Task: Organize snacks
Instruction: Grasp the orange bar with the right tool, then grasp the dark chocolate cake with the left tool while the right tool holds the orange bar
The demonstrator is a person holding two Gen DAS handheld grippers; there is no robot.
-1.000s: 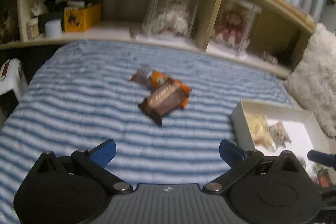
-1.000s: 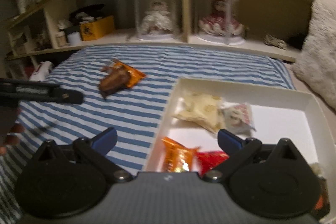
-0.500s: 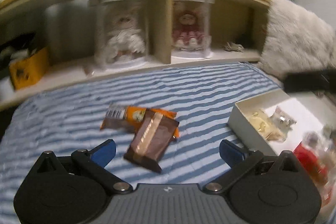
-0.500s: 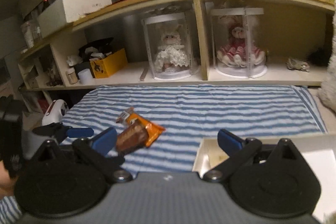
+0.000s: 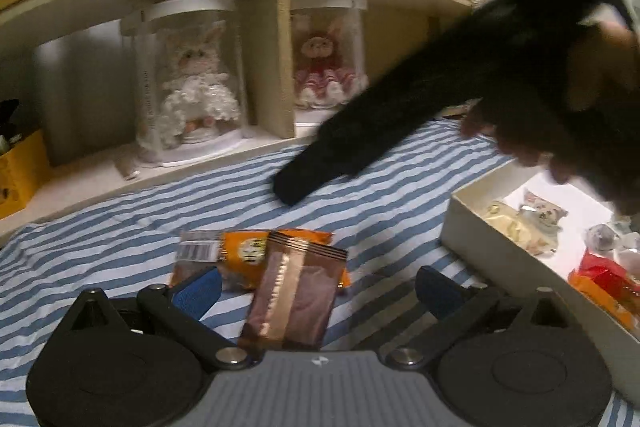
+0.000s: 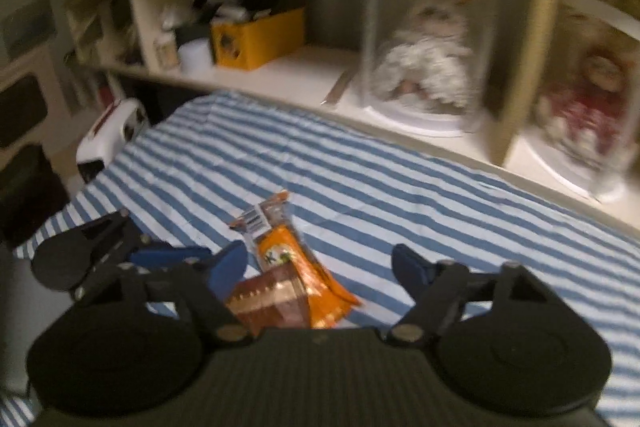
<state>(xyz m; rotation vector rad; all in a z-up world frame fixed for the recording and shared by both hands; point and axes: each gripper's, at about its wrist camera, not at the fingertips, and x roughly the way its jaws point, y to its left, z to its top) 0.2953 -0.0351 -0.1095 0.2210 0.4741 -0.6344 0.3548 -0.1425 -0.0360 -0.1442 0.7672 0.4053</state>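
Nearest the left wrist camera: left gripper (image 5: 318, 287), blue fingers (image 5: 198, 291) spread wide, nothing held. Between those fingers, flat on the striped bedspread (image 5: 120, 247): brown packet (image 5: 294, 297), near end reaching the gripper body. Under its far end, partly covered: orange packet (image 5: 244, 253), clear end with a barcode pointing left. To the right, on the bedspread: white box (image 5: 500, 263), near wall facing the camera, several wrapped snacks (image 5: 520, 227) inside; exact count not readable. Above the box: a hand (image 5: 532, 147) on a dark, blurred tool body that crosses the view from upper right toward the middle.

Nearest the right wrist camera: right gripper (image 6: 320, 267), blue fingers (image 6: 412, 271) likewise wide apart, empty. Between them: same two packets, brown one (image 6: 272, 303) closest, orange one (image 6: 292, 259) just beyond and overlapping it. At the left, low over the bedspread: left gripper (image 6: 160, 259), seen from the side, beside the packets; contact with them not determinable.

Beyond the bedspread: wooden shelf (image 5: 280, 51) with a divider. On it: two clear cases, one with a doll in white (image 5: 196, 95), one with a doll in red (image 5: 324, 67). Farther left along the shelf: yellow box (image 6: 256, 35).
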